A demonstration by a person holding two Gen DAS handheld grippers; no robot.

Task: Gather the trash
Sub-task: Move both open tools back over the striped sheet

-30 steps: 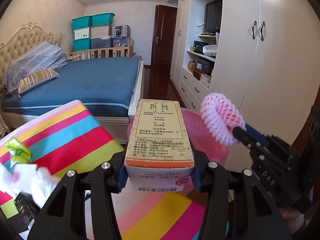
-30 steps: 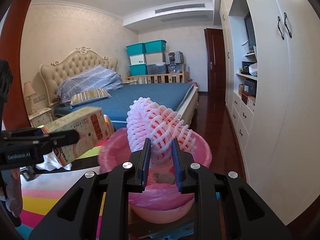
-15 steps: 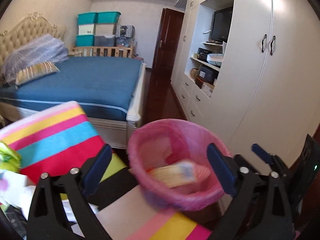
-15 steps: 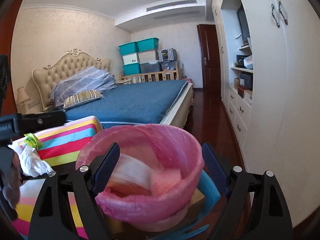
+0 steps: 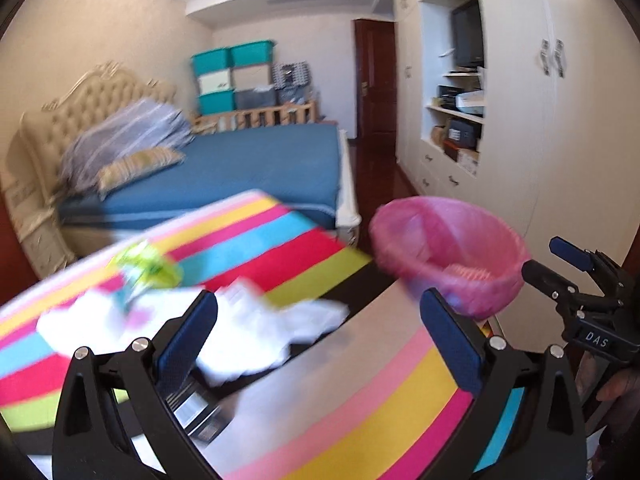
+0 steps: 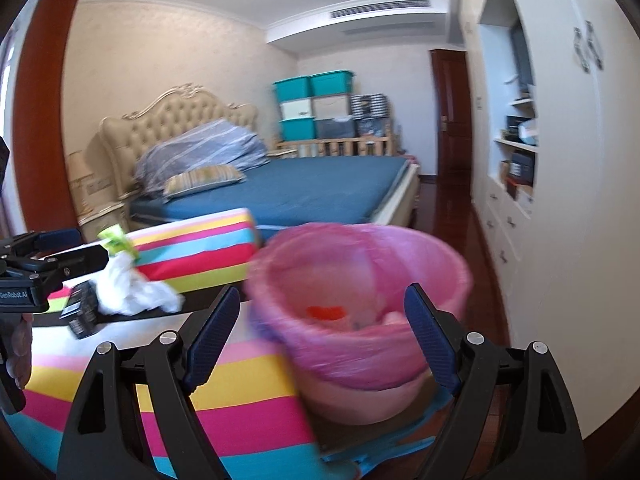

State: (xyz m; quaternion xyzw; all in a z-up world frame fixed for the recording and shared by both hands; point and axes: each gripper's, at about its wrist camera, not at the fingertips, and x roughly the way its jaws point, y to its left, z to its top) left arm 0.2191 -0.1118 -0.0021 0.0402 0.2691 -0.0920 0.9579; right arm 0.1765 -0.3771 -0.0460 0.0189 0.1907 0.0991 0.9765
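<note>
Bedroom walls, a blue bed (image 5: 256, 168) with a tufted headboard, stacked teal storage boxes (image 6: 312, 104) and white built-in cupboards (image 5: 560, 128) fill the background, all somewhat blurred. Nearer, a surface covered in a striped cloth (image 5: 360, 412) of pink, yellow, blue and red bands runs under both tools.

Seen from its own wrist camera, the left gripper (image 5: 318, 342) has its jaws spread wide with nothing between the blue pads; they have just been opening. Directly ahead of it, partly behind its left finger, lies a heap of crumpled white tissue (image 5: 256, 332), and beyond that, further ahead and to the left, a green wrapper (image 5: 144, 268). A dark box-like item sits low beside the left finger, too blurred to identify. Ahead and to the right of this gripper stands the pink-bagged bin (image 5: 448, 252), with something pale pink visible inside; past it the right gripper's dark fingers reach in from the right edge.

From the right wrist view, the right gripper (image 6: 320, 336) is likewise spread wide and holds nothing, its jaws having just been opening. The bin (image 6: 360, 304) stands directly ahead, between and just beyond its fingers, holding an orange-red patch and pale pink material that are too blurred to make out. Well off to the left of this gripper lie the white tissue (image 6: 128, 288), the green wrapper (image 6: 116, 240) and a small black box (image 6: 82, 312), next to the left gripper's dark body at the frame edge.
</note>
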